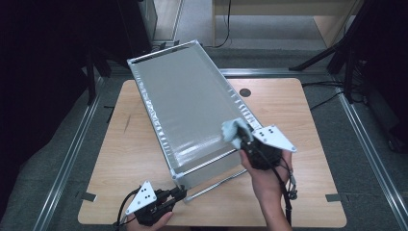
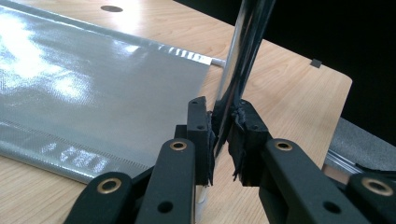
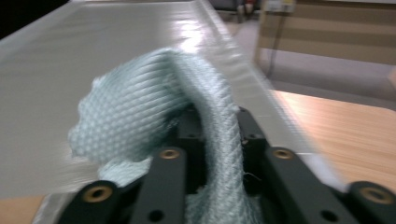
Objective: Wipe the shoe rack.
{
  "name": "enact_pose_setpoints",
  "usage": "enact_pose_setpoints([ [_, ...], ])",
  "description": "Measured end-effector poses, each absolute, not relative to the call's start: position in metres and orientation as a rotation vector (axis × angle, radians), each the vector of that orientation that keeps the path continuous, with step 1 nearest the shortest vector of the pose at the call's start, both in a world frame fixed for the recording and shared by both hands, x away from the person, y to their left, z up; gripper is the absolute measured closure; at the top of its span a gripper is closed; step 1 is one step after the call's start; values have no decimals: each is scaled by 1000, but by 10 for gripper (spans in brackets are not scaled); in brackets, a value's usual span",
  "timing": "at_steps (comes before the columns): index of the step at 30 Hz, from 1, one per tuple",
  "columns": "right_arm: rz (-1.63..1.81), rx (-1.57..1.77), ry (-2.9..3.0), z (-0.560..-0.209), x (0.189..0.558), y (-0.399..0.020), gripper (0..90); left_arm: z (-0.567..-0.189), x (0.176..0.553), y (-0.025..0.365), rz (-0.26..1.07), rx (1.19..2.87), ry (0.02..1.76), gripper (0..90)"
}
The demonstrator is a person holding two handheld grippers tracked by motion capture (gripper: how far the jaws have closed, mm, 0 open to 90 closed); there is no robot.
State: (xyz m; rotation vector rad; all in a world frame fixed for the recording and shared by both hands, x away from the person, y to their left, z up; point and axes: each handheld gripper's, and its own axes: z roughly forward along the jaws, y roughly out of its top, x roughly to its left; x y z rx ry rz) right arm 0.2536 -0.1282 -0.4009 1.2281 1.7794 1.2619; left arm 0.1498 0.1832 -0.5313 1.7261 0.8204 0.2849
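**Midway through wiping the metal box**

Seemingly half done: in the high view the silver box (image 1: 192,110) lies slantwise on the wooden surface (image 1: 130,159), its near end at 6 o'clock. The right tool (image 1: 235,132) presses a pale cloth (image 1: 232,129) at the panel's 4 o'clock edge; the stretch toward 11 o'clock looks left to cover.

Left gripper view: the left tool (image 2: 223,135) is pinched on the box's upright corner post (image 2: 243,60), steadying it.

Right gripper view: the tool's jaws are clamped on the cloth (image 3: 140,112), bunched over the panel.
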Motion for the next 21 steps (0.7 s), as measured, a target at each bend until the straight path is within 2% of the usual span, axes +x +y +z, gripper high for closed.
enact_pose_setpoints([
  [5,1261,1237,1792,-401,256,-125,803,-532,150,184,276,1720,832,789],
  [11,1313,1143,1925,-403,241,-83,803,-532,149,183,287,1715,841,790],
  [17,1341,940,2084,-403,208,-26,801,-533,149,183,283,1711,843,790],
  [21,1376,931,2086,-405,208,-20,801,-533,150,185,268,1700,853,785],
])
